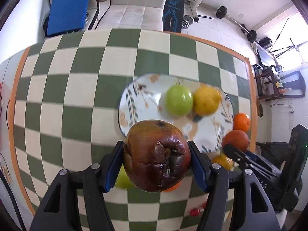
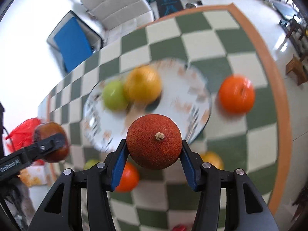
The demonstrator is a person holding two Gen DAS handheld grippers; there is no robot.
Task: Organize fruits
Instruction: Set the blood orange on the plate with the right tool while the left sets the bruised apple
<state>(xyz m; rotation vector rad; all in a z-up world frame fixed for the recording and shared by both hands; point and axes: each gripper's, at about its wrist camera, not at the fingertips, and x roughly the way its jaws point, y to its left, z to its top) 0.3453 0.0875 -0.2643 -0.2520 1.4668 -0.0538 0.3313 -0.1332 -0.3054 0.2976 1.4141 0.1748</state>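
Observation:
My left gripper (image 1: 156, 156) is shut on a rotten brown apple (image 1: 156, 155), held above the near edge of a floral plate (image 1: 134, 104). On that plate lie a green apple (image 1: 179, 100) and a yellow lemon (image 1: 207, 101). My right gripper (image 2: 154, 147) is shut on a dark orange (image 2: 154, 141), held over the plate's (image 2: 198, 104) near rim. The right gripper (image 1: 230, 150) with its orange (image 1: 235, 139) shows at the right of the left wrist view. The left gripper (image 2: 55, 139) with the brown apple (image 2: 52, 142) shows at the left of the right wrist view.
A bright orange (image 2: 236, 94) sits on the checkered cloth (image 1: 77, 96) right of the plate. Below the grippers lie another orange (image 2: 128, 177), a yellow fruit (image 2: 212, 159), a green fruit (image 1: 122, 179) and small red fruits (image 1: 194, 211). A red bag (image 2: 23, 132) hangs at the table's left edge.

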